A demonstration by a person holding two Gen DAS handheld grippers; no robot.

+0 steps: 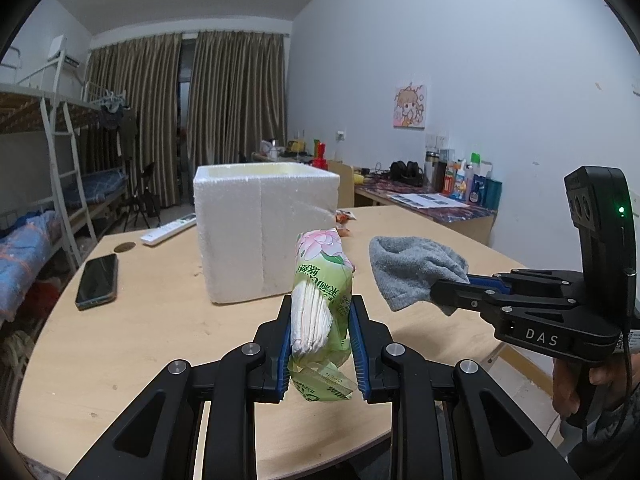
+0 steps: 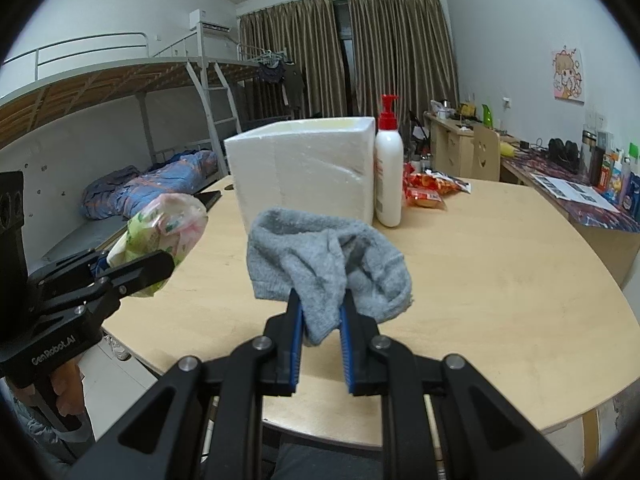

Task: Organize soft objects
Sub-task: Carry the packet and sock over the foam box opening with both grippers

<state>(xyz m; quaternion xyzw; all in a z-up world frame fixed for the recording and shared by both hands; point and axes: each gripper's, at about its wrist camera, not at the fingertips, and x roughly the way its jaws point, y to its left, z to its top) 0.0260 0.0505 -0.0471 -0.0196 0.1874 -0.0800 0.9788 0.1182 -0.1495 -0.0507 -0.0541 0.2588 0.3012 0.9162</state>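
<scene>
Grippers clamp tissue pack [image 1: 320, 292] & sock [image 2: 320, 268]; table edge [image 2: 580, 412] clear, w/ room.

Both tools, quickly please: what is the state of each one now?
Left tool: closed on the green tissue pack.
Right tool: closed on the grey sock.

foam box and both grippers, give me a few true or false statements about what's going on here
1. The left gripper holds a green tissue pack. True.
2. The right gripper is empty. False: it is shut on a grey sock.
3. The white foam box has a lid on. False: its top is open.
4. A pump bottle with a red top stands right beside the box. True.
5. The phone lies inside the box. False: it lies on the table, apart from the box.
</scene>
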